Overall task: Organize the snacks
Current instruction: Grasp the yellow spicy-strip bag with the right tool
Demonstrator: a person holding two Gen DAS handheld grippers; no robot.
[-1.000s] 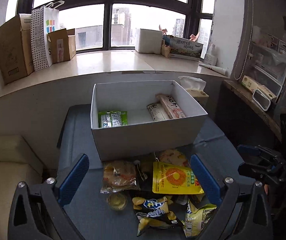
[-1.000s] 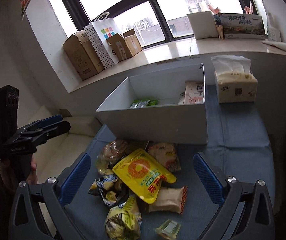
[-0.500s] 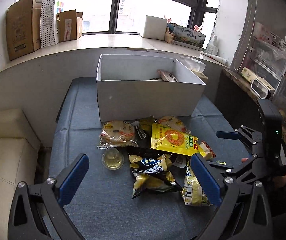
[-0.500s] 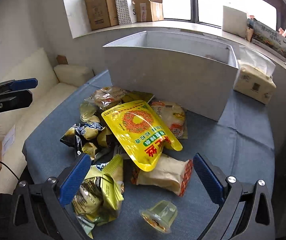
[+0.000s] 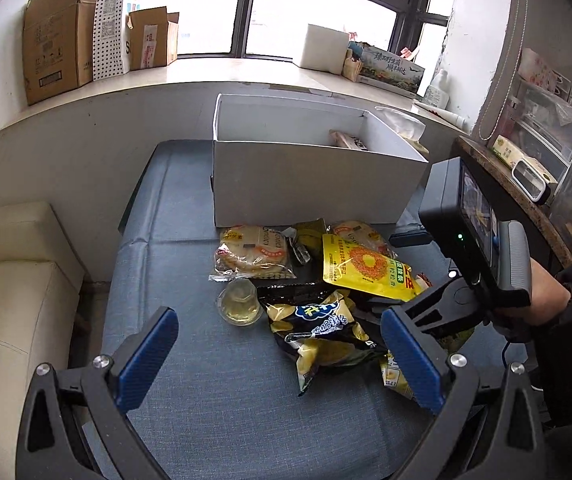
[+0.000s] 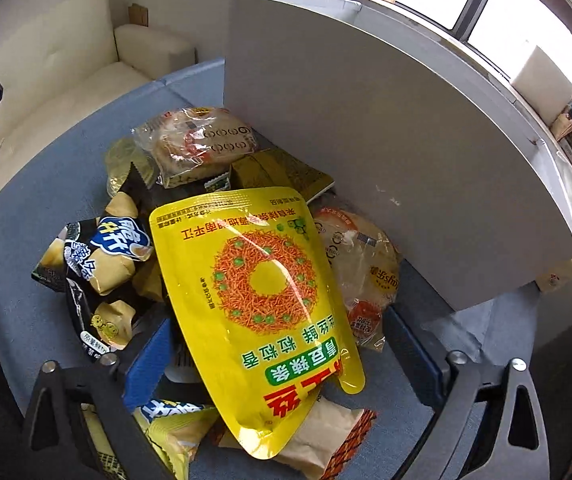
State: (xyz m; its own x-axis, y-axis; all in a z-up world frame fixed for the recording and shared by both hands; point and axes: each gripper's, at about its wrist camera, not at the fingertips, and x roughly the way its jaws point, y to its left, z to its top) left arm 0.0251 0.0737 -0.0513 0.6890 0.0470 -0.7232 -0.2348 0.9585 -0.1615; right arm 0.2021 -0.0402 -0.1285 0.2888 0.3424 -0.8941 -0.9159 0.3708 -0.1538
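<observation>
Tongs of the right gripper (image 6: 274,344), spread apart, straddle the yellow snack pouch (image 6: 262,296) at lower centre, its long axis running between them, while the left gripper (image 5: 278,348), equally wide, hangs farther off.

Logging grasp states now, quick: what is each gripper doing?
Left gripper: open, holding nothing.
Right gripper: open, straddling the yellow snack pouch, not gripping it.

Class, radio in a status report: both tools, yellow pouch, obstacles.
Both tools open, right tool straddling yellow pouch. Pouch tops snack pile. White box behind.
</observation>
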